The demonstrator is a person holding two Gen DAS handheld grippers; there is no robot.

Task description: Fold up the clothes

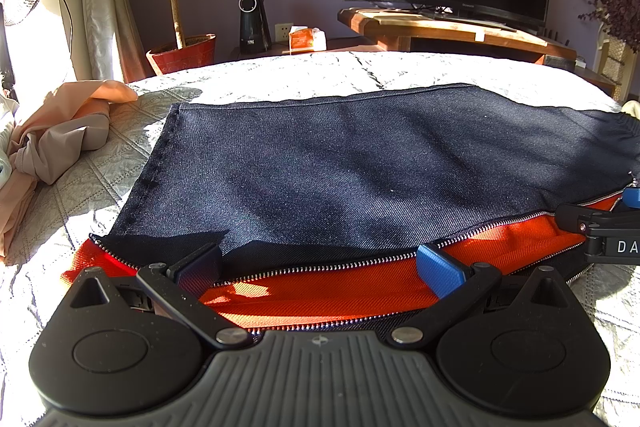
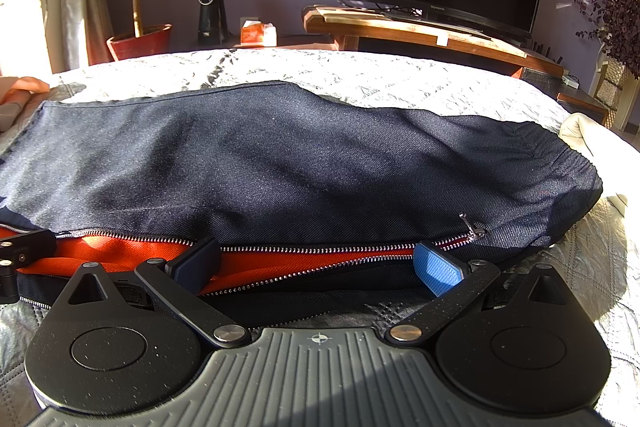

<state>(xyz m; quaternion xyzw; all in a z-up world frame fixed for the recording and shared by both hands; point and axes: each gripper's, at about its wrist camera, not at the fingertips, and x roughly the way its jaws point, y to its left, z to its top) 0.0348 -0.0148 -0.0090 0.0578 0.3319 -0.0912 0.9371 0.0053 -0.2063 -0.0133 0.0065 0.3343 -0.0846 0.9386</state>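
Left gripper (image 1: 320,269) and right gripper (image 2: 318,265), jaws spread wide, straddle the jacket's (image 1: 340,163) zipper (image 1: 320,269) edge at 6 o'clock; clamp both layers evenly before folding toward 12

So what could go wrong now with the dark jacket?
1. The left claw and right claw are open at the unzipped edge; either might pinch only the orange lining.
2. The zipper teeth may catch a finger pad.
3. Lifting unevenly could wrinkle the navy jacket.

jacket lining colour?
Bright orange lining inside the navy jacket; clearest in left wrist view.
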